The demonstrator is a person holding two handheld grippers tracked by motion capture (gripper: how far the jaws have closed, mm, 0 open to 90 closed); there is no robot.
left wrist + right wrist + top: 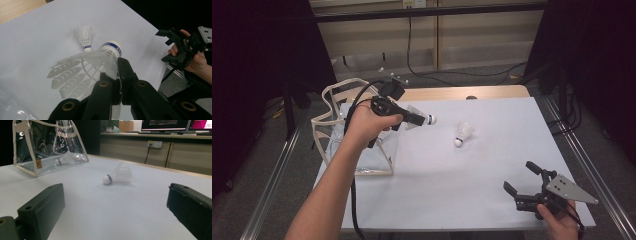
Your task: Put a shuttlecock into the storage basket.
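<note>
My left gripper (419, 120) hovers over the white table top (452, 175), just right of a clear bag (332, 125). It is shut on the feather skirt of a white shuttlecock (426, 119). In the left gripper view that shuttlecock (107, 53) points its blue-banded cork away from the jaws of my left gripper (117, 66). A second shuttlecock (463, 134) lies on its side mid-table (83, 36) (118, 175). My right gripper (518, 176) rests near the front right corner, open and with nothing in it (163, 46) (115, 195).
The clear bag (37, 142) with cream trim stands open at the table's left edge, and another shuttlecock (63, 158) lies inside it. A wooden strip (462, 92) borders the table's far side. Dark curtains and metal rails flank both sides.
</note>
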